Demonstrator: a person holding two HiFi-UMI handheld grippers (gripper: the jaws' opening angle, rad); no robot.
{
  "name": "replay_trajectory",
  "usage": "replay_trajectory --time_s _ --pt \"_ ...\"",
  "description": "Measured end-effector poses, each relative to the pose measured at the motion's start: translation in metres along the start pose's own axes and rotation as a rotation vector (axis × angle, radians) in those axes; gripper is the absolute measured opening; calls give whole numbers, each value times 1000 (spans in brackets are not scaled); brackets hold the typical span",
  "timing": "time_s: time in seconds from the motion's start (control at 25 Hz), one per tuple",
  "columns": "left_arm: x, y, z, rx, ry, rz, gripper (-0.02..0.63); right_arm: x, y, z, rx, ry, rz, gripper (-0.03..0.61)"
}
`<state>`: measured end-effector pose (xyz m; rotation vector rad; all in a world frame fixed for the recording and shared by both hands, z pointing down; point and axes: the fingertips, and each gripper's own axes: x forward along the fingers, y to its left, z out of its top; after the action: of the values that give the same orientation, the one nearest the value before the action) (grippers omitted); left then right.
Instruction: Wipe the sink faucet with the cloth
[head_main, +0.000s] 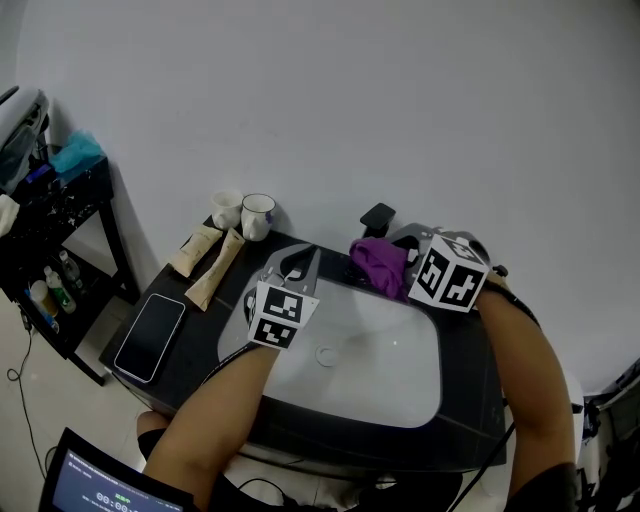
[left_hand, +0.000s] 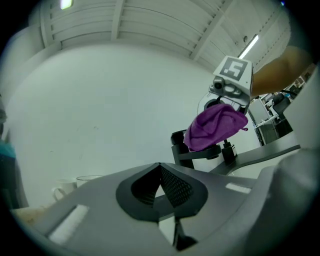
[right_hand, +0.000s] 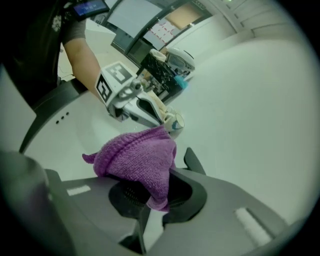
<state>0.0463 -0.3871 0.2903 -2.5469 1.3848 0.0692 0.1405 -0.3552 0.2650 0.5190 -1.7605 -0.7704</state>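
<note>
- The right gripper (right_hand: 150, 199) has its jaws closed on the purple cloth (right_hand: 137, 157). The pinched fold sits between the jaw tips, and the rest bunches ahead of and above them.
- The black faucet (left_hand: 180, 147) lies directly beyond those jaws. From the left gripper view, the cloth appears to rest on top of the spout, covering its upper side, with the upright base to one side.
- The spout's long axis runs from the base at the back edge of the surface (head_main: 470, 390) out over the white sink (head_main: 385, 375). The right jaws meet it roughly from the side, across that axis rather than along it.
- The left gripper (head_main: 298, 268) holds nothing. Its jaws are drawn together, with only bare wall and surface showing past the tips.
- For the left jaws, the faucet lies ahead, up and to the right, well apart. The left gripper hangs over the near-left rim of the sink.
- The right gripper is plainly the nearer of the two, already at the faucet with the cloth in place. The coming wipe likely calls for a stroke along the spout's length, with the cloth kept pressed between jaws and metal.
- Two mugs (head_main: 244, 213) stand to the far left of both jaws, clear of the work.
</note>
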Motion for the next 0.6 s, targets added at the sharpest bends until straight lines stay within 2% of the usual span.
replay_trajectory --time_s 0.2,0.36,0.48,0.6 --pt "0 -2 1 5 1 -3 17 20 -28 -38 93 85 -105 48" --pt "3 -3 0 -2 -8 -12 17 32 -40 -46 128 104 -136 48" --pt "6 -2 2 -10 -16 -16 17 33 -43 -46 118 103 -138 48" --pt "5 -4 2 -3 -6 -20 17 33 -37 -45 63 140 -117 48"
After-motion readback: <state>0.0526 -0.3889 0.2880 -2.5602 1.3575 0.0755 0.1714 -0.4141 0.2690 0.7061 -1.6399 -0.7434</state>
